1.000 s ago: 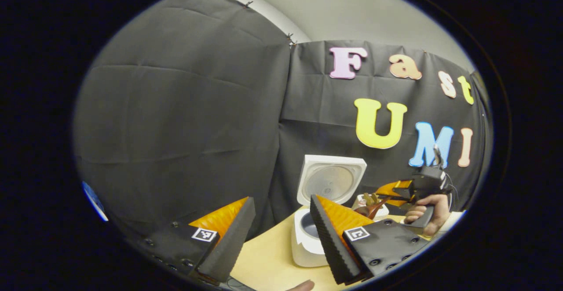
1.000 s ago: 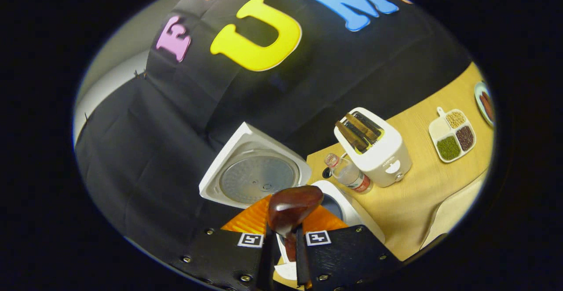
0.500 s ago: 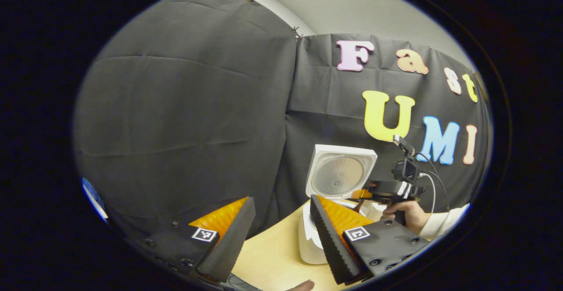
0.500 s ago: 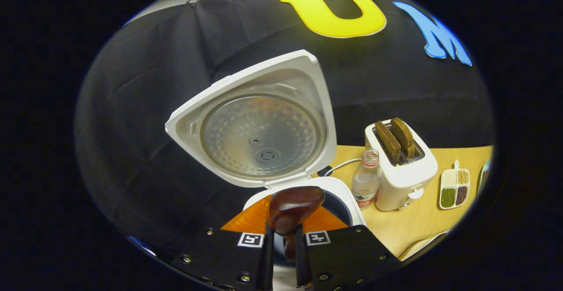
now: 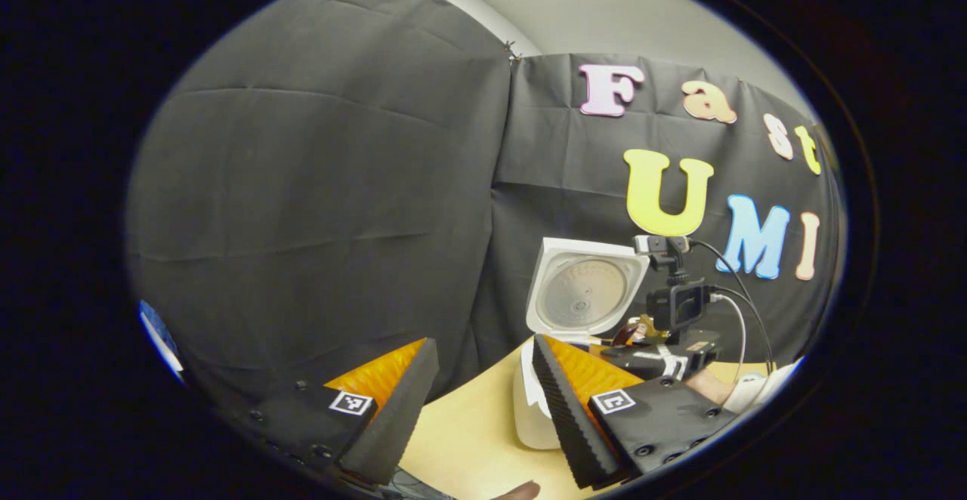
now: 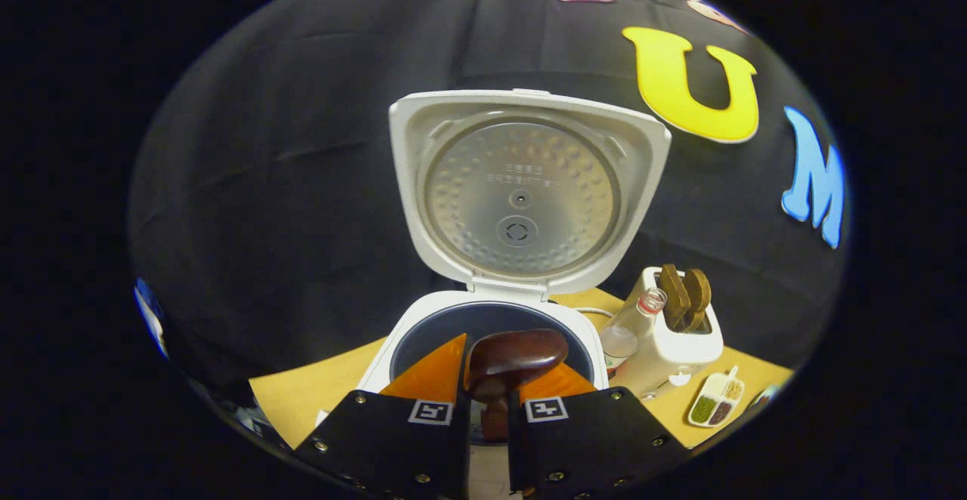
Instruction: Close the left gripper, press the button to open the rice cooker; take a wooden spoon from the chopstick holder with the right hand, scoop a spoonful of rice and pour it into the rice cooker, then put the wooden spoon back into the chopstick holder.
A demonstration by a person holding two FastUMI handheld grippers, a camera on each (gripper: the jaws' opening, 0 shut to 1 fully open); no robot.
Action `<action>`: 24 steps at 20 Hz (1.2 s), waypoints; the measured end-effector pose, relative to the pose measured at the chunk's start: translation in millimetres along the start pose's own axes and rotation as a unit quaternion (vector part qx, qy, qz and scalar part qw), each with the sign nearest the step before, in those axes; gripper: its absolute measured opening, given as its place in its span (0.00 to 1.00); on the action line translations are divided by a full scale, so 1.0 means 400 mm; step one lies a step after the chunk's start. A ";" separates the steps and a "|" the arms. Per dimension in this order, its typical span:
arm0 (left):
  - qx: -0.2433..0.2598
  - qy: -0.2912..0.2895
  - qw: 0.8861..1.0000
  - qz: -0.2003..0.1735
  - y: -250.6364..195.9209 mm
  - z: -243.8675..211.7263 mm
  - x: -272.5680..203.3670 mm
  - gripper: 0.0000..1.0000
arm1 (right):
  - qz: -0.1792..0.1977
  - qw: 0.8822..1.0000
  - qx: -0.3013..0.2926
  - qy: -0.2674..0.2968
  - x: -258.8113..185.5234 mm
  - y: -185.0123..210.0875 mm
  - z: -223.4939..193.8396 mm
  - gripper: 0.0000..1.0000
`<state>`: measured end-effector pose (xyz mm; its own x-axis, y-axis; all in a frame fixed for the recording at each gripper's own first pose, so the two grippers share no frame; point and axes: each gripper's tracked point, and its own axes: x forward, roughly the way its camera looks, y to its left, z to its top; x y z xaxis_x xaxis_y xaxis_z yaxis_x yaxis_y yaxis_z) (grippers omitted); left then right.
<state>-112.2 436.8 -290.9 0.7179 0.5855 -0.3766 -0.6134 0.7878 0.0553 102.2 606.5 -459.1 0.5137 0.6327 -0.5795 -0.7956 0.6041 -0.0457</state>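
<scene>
The white rice cooker (image 6: 453, 319) stands with its lid (image 6: 521, 190) raised upright and the dark inner pot (image 6: 491, 322) exposed. My right gripper (image 6: 487, 409) is shut on the handle of a dark wooden spoon (image 6: 516, 354), whose bowl hangs over the pot's near rim. I cannot tell whether the spoon holds rice. In the left gripper view, the cooker (image 5: 529, 417) sits behind my open left gripper (image 5: 480, 409), which has nothing between its fingers. The right gripper (image 5: 657, 353) hovers just right of the cooker's lid (image 5: 585, 288).
A white toaster (image 6: 676, 341) with two brown slices stands right of the cooker, with a small plastic bottle (image 6: 625, 330) between them. A divided dish of grains (image 6: 714, 405) lies nearer on the wooden table (image 6: 317, 394). Black cloth walls close in behind.
The right gripper carried the spoon left and turned to face the cooker head-on, so the spoon's bowl now hangs over the pot. The left gripper has stayed almost still and open.
</scene>
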 end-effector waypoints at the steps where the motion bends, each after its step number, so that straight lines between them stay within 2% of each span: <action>1: 0.000 0.000 1.000 0.000 -0.005 0.001 -0.001 0.90 | 0.000 0.999 -0.034 -0.001 -0.006 0.013 -0.011 0.21; 5: 0.001 -0.007 1.000 -0.001 -0.012 0.016 -0.011 0.89 | -0.020 0.987 -0.157 -0.027 -0.037 0.036 -0.008 0.21; 6: 0.001 -0.007 1.000 -0.001 -0.013 0.012 -0.016 0.91 | -0.016 0.985 -0.171 -0.027 -0.034 0.044 -0.014 0.21; 7: 0.001 -0.005 1.000 0.000 -0.013 0.010 -0.017 0.88 | -0.012 0.984 -0.173 -0.025 -0.035 0.049 -0.022 0.20; 8: -0.001 -0.004 1.000 0.000 -0.013 0.007 -0.019 0.91 | -0.010 0.986 -0.164 -0.018 -0.032 0.042 -0.033 0.21; 10: 0.000 -0.007 1.000 0.002 -0.008 0.015 -0.025 0.88 | -0.018 0.994 -0.107 -0.009 -0.025 0.012 -0.031 0.21; 13: -0.002 -0.013 1.000 0.003 -0.008 0.015 -0.034 0.90 | -0.020 0.999 0.039 0.005 -0.039 -0.033 0.002 0.20; 16: -0.003 -0.015 1.000 0.000 -0.008 0.014 -0.037 0.90 | -0.019 0.988 0.153 0.011 -0.060 -0.103 0.022 0.21; 19: 0.000 -0.026 1.000 -0.009 -0.016 0.031 -0.047 0.88 | -0.031 0.978 0.204 -0.005 -0.122 -0.183 0.058 0.21; 24: -0.006 -0.036 0.999 -0.026 -0.045 0.051 -0.064 0.90 | -0.025 0.951 0.308 -0.026 -0.256 -0.303 0.082 0.21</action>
<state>-112.7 411.7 -263.3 0.7704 0.5565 -0.3111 -0.5786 0.8152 0.0253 156.7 484.3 -367.7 0.5738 0.6099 -0.5466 -0.4393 0.7925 0.4230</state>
